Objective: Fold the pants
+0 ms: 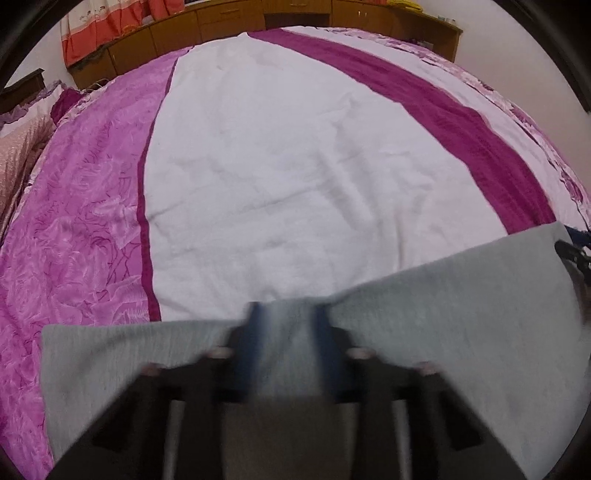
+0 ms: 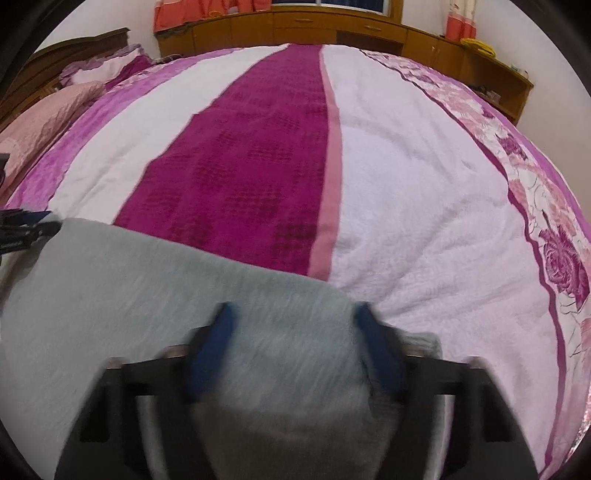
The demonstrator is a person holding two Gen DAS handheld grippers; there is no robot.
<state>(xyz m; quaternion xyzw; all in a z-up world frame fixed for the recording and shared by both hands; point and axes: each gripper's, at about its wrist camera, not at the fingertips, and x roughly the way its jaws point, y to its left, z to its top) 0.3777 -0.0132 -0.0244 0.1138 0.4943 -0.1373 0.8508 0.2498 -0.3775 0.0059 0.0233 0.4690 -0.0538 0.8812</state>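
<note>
Over the bed [image 1: 295,166], both tools partly spread, gripping grey pants [image 1: 443,295].

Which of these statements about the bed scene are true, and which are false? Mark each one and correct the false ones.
1. The pants are grey. True.
2. Grey cloth sits between the fingers of the left gripper. True.
3. The right gripper hangs over bare bedspread with no cloth near it. False: grey cloth fills the gap between its blue fingers.
4. The bedspread is plain green. False: it is white with purple and pink bands and a flower border.
5. Wooden cabinets stand beyond the far side of the bed. True.
</note>
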